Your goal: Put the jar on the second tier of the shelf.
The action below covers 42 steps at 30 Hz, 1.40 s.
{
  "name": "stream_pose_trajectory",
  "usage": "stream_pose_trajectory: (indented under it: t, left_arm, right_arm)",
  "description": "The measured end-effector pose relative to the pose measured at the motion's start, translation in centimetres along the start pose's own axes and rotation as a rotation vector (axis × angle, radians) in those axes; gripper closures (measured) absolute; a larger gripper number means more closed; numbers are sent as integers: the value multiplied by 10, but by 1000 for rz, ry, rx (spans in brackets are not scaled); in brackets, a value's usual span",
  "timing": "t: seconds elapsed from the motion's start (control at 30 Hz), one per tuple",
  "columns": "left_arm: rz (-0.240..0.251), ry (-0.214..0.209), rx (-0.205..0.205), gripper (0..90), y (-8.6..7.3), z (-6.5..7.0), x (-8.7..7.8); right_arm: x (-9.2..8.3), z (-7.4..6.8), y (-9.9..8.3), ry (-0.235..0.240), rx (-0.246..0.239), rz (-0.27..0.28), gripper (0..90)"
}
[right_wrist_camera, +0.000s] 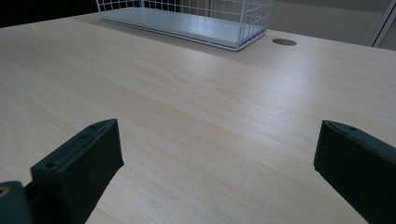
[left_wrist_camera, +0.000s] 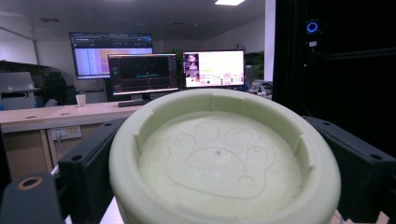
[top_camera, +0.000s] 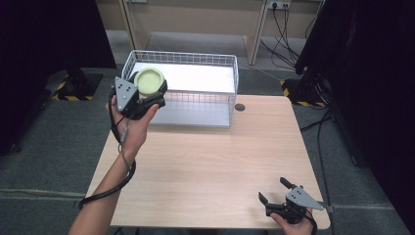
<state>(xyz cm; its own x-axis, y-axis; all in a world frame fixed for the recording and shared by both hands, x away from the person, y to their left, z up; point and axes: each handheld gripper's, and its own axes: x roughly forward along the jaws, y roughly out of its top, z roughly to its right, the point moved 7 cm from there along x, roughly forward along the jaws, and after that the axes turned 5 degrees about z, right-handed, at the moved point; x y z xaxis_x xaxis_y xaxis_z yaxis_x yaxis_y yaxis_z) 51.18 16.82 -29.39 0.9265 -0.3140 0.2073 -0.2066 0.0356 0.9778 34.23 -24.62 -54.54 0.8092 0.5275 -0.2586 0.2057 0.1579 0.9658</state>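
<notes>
1. Closest to the person, the right gripper point(top_camera: 276, 192) sits low at the near right corner of the table point(top_camera: 210, 166). Its jaws are spread wide with nothing between them, just bare wood grain in the right gripper view. It's well apart from the action.

2. Further up on the left, the left gripper point(top_camera: 155, 94) is raised off the table, jaws clamped on either side of a pale green cup point(top_camera: 149, 81). In the left gripper view the cup point(left_wrist_camera: 224, 163) sits squarely between the jaws, its paw-print base facing the camera, so I'd say it's tipped over and its axis runs roughly along the gripper's line of sight.

3. Past that, the white wire basket point(top_camera: 230, 63) sits at the far edge of the table. The cup is right at the basket's near left corner, at about rim height, so the basket lies just ahead and to the right of the left gripper. Looks to me like the left hand carries it forward over the rim and lets go.
</notes>
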Motion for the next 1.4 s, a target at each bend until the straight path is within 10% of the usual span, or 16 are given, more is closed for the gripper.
stream_pose_trajectory:
  t: [1.4]
  left_arm:
    - [-85,120,-1,112,-32,-25,107]
  right_arm:
    - [0,0,0,8,1,5,15]
